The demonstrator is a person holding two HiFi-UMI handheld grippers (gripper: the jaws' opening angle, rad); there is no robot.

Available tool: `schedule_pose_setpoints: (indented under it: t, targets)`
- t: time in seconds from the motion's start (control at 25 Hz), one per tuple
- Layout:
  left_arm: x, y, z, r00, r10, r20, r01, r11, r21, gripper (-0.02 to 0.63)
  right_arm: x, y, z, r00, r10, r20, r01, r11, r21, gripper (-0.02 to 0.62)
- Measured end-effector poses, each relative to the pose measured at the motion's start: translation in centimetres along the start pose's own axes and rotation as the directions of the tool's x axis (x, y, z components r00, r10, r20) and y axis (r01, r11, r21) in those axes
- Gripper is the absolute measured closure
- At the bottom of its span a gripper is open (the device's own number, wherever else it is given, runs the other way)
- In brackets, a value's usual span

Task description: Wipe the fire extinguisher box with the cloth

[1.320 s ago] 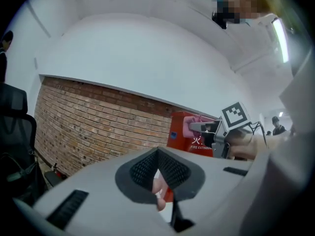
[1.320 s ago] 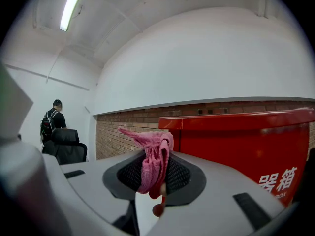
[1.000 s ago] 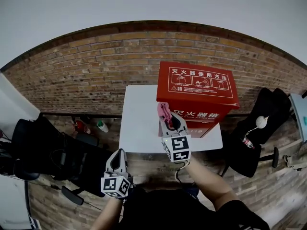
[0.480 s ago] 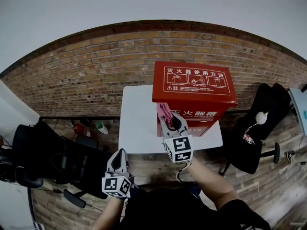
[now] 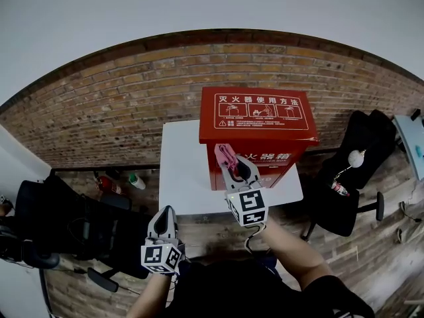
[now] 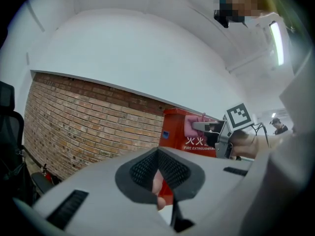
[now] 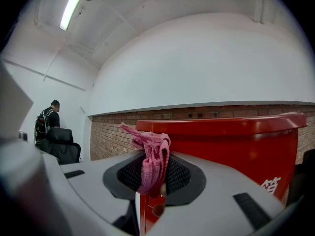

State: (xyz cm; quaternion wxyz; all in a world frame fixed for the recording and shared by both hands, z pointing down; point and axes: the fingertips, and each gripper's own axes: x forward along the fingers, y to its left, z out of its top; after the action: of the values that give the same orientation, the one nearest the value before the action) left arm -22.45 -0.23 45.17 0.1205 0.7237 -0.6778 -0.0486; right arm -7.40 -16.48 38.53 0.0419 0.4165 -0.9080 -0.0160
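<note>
Pink cloth (image 5: 226, 156) clamped in right gripper (image 5: 232, 165), at front of red fire extinguisher box (image 5: 258, 118).

Right jaws were closed on the bunched cloth, which hung from between the pads at the box's front face, near its left edge under the lid overhang; actual contact could not be confirmed. The box stood on the white table (image 5: 182, 171) against the brick wall (image 5: 119, 105). Left gripper (image 5: 163, 216) hovered low before the table's near edge, well apart from the box, jaws pressed together and holding nothing.
</note>
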Motion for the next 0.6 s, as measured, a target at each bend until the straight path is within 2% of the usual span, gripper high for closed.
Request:
schedule_pose_setpoints:
  t: [0.6]
  targets:
    - [1.5,-2.5,-0.4,0.999,-0.043,-0.014,0.043,0.999,0.004,0.583,-2.1,-3.4,-0.2,0.999,-0.046,0.0,0.046,0.999,-0.006,0.495]
